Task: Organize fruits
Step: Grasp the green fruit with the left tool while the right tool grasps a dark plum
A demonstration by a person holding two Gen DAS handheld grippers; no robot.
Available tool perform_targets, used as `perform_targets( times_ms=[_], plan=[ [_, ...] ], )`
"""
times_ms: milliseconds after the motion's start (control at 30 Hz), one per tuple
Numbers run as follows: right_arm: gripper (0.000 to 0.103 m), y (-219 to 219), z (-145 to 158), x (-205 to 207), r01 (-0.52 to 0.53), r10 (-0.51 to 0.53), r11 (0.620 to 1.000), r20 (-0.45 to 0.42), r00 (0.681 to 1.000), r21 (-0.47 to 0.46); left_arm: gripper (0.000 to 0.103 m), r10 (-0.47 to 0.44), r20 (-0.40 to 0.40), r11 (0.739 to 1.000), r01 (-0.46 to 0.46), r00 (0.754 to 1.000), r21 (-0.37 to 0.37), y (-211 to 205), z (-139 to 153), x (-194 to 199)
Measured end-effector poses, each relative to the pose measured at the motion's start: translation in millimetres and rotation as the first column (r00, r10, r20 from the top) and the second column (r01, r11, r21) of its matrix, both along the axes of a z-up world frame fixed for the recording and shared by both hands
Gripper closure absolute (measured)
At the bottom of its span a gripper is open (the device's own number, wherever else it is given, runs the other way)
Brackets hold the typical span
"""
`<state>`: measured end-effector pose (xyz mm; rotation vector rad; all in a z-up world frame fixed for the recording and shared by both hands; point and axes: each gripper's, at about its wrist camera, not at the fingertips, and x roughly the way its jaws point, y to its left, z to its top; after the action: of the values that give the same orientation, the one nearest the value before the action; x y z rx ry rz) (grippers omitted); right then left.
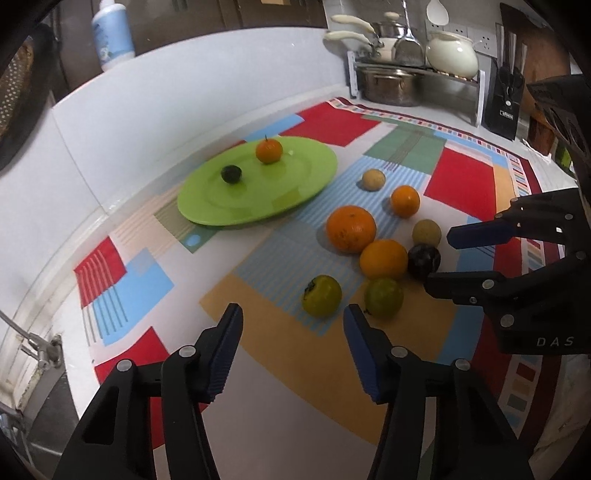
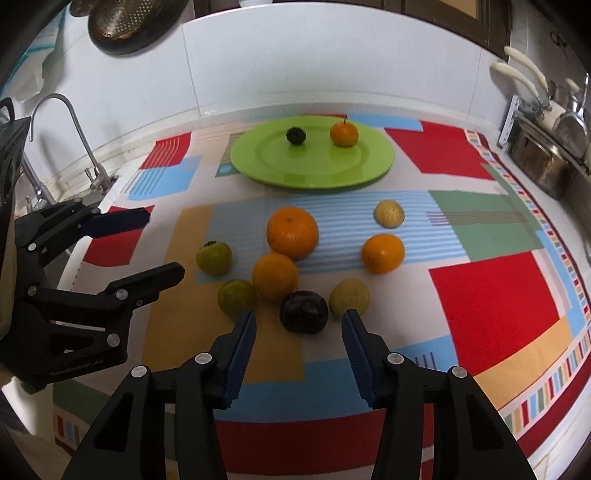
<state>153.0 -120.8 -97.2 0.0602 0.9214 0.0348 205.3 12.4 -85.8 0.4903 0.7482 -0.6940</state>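
A green plate at the back holds a small orange and a dark fruit. Several loose fruits lie in a cluster on the patterned cloth. My left gripper is open and empty, just short of a yellow-green persimmon. My right gripper is open, its tips on either side of a dark plum without touching it. A big orange sits mid-cluster.
A dish rack with pots and a knife block stand at the back right. A faucet rises at the left counter edge below a hanging colander. A bottle stands on the ledge behind the wall panel.
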Motion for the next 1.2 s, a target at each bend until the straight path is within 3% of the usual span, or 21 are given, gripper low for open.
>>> perform_targets(
  times_ms=[733, 1033, 1200],
  plan=[
    [0.057, -2, -13, 17, -0.012, 0.013, 1.000, -0.041, 0.999, 0.023, 0.064, -0.070, -0.084, 0.998, 0.069, 0.994, -0.012, -17, -18, 18],
    [0.068, -3, -15, 22, -0.016, 0.017, 0.999, -0.044, 0.999, 0.029, 0.075, -0.070, -0.125, 0.997, 0.067, 0.990, -0.028, -20, -23, 21],
    [0.071, -5, -14, 21, -0.020, 0.021, 0.999, -0.040, 0.999, 0.034, 0.076, -0.053, -0.119, 0.998, 0.049, 0.991, -0.042, -18, -20, 19]
  ],
)
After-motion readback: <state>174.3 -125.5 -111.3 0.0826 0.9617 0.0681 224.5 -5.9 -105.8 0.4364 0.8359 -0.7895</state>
